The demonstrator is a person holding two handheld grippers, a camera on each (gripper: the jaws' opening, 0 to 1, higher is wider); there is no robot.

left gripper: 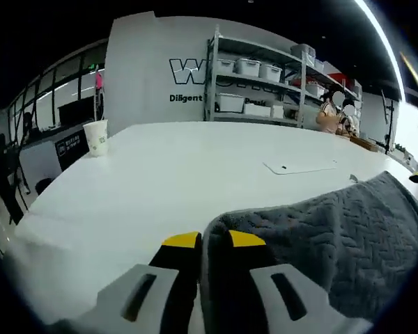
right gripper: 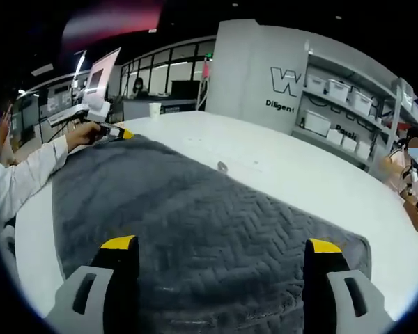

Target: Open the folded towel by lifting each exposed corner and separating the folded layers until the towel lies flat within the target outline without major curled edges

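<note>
— Towel [right gripper: 195, 216] first: where does it lie?

— Spread across the white table [right gripper: 299, 181] in the right gripper view, grey with a herringbone weave; it runs from between that gripper's own jaws out to the far corner, where the other gripper sits; its right edge ends on the tabletop just beyond the right jaw.

— And the right gripper [right gripper: 219, 254]?

— Jaws spread wide, yellow tips well apart, the cloth lying between and under them; nothing is pinched.

— The left gripper [left gripper: 214, 240]?

— Pressed together on a fold of the towel [left gripper: 334, 236] in the left gripper view; the grey edge rises between the two yellow tips and drapes off to the right; in the right gripper view the same tool [right gripper: 115, 132] shows at the towel's far corner, held in a hand [right gripper: 80, 136] with a white sleeve [right gripper: 21, 181] behind it.

— Anything else on the table?

— A paper cup [left gripper: 96, 137] stands near the far left edge in the left gripper view, well apart from the cloth; a thin flat outline [left gripper: 299, 166] is marked on the surface past the towel; metal shelving [left gripper: 265, 76] with white bins stands against the wall behind; people stand at its right end.
</note>
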